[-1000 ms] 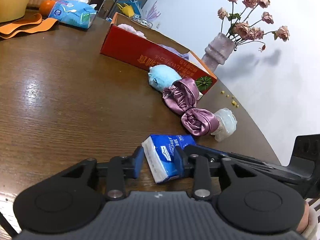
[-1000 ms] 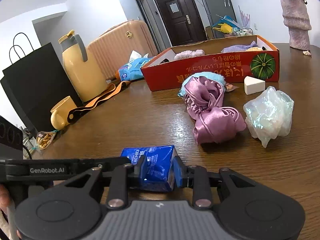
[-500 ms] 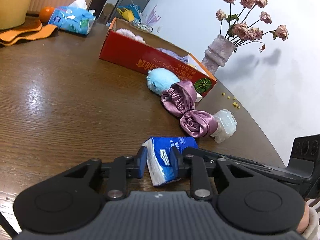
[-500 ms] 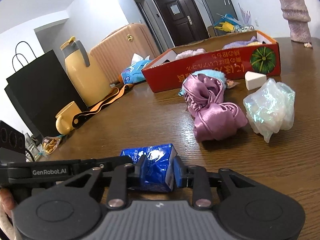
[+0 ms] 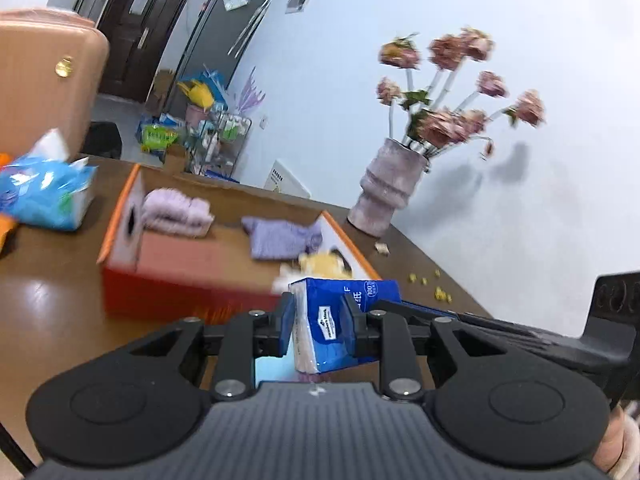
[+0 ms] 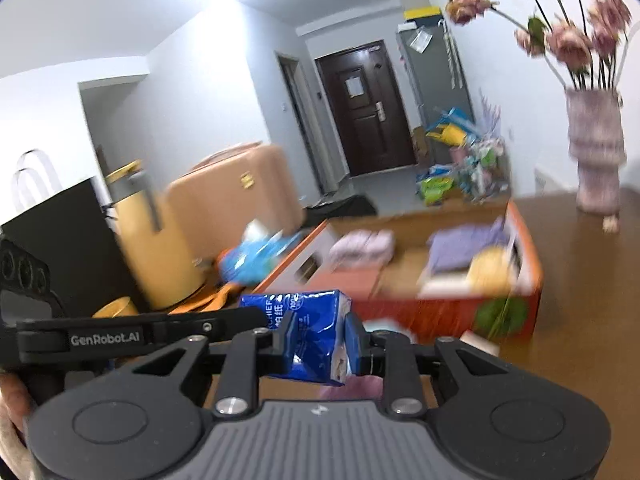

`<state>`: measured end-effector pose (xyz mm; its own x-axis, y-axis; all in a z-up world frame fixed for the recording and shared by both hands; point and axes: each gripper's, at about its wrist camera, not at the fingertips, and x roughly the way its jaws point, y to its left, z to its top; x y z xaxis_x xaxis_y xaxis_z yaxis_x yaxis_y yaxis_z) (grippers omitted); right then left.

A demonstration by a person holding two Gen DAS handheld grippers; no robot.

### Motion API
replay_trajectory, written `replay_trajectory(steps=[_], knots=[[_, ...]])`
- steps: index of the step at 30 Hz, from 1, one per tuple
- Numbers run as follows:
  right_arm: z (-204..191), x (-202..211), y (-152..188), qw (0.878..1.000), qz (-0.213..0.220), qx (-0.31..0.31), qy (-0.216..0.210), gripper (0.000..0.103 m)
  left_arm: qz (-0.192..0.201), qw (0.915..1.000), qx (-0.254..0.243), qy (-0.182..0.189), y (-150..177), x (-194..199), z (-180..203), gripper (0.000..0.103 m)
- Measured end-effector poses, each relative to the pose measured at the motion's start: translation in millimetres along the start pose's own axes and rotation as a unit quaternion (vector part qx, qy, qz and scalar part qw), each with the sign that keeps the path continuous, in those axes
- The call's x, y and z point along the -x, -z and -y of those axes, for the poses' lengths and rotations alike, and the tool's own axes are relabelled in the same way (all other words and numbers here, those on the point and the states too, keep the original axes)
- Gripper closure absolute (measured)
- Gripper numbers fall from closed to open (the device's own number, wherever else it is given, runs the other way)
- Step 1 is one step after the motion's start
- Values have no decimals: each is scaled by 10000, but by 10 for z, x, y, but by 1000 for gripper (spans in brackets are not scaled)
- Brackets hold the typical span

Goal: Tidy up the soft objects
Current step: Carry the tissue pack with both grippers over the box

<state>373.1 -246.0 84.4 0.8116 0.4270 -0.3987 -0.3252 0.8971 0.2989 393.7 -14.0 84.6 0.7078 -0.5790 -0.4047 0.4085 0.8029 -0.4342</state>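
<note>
Both grippers are shut on the same blue tissue pack (image 5: pixel 332 320), one at each end, and hold it in the air in front of the red cardboard box (image 5: pixel 188 276). My left gripper (image 5: pixel 318 320) pinches its white end. My right gripper (image 6: pixel 318 340) pinches the pack (image 6: pixel 308 332) at its other end. The open box (image 6: pixel 440 308) holds pink folded cloth (image 5: pixel 176 212), purple cloth (image 5: pixel 280 236) and a yellow soft item (image 5: pixel 324 264). The satin scrunchie and blue plush on the table are mostly hidden below the grippers.
A vase of dried roses (image 5: pixel 384 192) stands on the brown table right of the box. A blue tissue bag (image 5: pixel 44 196) lies left of the box. A yellow jug (image 6: pixel 152 240), a black bag (image 6: pixel 52 248) and a pink suitcase (image 6: pixel 236 204) are at the left.
Both grippers have lifted the tissue pack off the table and moved it toward the red box. The view now looks down into the box and is blurred by motion.
</note>
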Motion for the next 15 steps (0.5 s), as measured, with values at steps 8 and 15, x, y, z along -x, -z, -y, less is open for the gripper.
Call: replay_trajectory(steps=[8, 15], knots=[[611, -1176, -434, 9960, -738, -237, 448, 79, -757, 9956, 488, -268, -394, -1209, -480, 78], [548, -1638, -255, 9910, -1204, 193, 557, 87, -1144, 9905, 444, -621, -293, -1484, -838, 80]])
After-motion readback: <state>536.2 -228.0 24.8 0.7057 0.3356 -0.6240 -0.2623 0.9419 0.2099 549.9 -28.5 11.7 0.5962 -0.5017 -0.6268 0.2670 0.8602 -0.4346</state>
